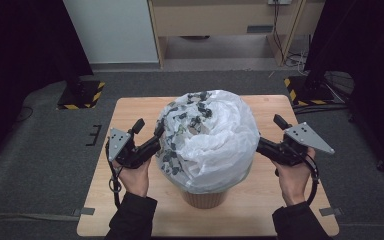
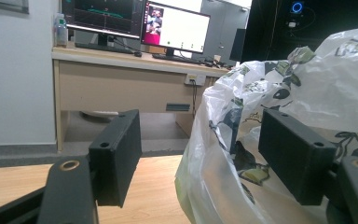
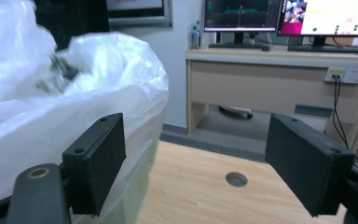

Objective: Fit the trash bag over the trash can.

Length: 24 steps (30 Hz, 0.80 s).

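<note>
Grey carpet surrounds the wooden tabletop [image 1: 270,200], where a brown bin [image 1: 204,198] stands in the middle. A white plastic bag [image 1: 215,145] puffs up over the bin, probably to line it. The left tool [image 1: 150,134] is open beside the bag, one jaw touching the film. The right tool [image 1: 269,134] is open too, holding nothing.

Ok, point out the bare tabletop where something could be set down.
The light wooden table is bare along its far edge behind the white plastic bag, and at the near corners beside each sleeve. The middle is crowded: the bag billows over the brown bin, with the left gripper and right gripper flanking it.
</note>
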### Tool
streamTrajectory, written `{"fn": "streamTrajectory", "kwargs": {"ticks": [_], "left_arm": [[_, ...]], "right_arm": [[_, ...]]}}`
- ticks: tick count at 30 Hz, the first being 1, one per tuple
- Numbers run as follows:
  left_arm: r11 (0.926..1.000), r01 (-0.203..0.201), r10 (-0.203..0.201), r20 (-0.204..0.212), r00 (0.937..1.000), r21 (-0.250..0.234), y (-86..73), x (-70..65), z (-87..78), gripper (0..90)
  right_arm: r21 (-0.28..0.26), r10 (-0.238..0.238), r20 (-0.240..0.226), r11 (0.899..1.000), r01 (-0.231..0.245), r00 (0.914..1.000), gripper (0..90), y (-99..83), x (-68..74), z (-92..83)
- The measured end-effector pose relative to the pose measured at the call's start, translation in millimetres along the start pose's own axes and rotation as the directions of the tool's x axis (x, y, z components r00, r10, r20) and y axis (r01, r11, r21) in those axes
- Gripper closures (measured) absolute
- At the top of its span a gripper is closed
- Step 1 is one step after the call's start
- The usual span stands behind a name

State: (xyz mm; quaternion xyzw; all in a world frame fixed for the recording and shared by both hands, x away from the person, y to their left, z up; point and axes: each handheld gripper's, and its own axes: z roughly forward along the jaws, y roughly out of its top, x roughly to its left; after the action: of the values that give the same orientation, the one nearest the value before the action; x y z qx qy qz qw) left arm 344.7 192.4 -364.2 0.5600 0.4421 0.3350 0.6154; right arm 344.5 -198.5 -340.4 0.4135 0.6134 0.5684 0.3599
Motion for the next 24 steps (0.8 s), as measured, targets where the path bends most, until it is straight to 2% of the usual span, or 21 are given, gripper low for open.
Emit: {"fn": "streamTrajectory", "kwargs": {"ticks": [4, 9, 24], "left_arm": [[1.0000, -0.002, 0.002, 0.001, 1.0000, 0.005, 0.8, 0.0, 1.3, 29.2], [0.9999, -0.003, 0.003, 0.000, 1.0000, 0.012, 2.0, -0.3, 3.9, 29.2], [0.9982, -0.010, 0.010, 0.000, 1.0000, 0.060, -4.0, 0.2, 15.4, 29.5]], "right_arm": [[0.043, -0.030, 0.029, 0.999, 0.029, 0.9991, 21.4, -12.8, -0.8, 8.0], [0.070, -0.014, 0.023, 0.997, 0.012, 0.9996, 21.6, -30.0, 0.5, 16.3], [0.088, 0.005, 0.025, 0.996, -0.007, 0.9997, 23.3, -58.4, 10.6, 18.8]]}}
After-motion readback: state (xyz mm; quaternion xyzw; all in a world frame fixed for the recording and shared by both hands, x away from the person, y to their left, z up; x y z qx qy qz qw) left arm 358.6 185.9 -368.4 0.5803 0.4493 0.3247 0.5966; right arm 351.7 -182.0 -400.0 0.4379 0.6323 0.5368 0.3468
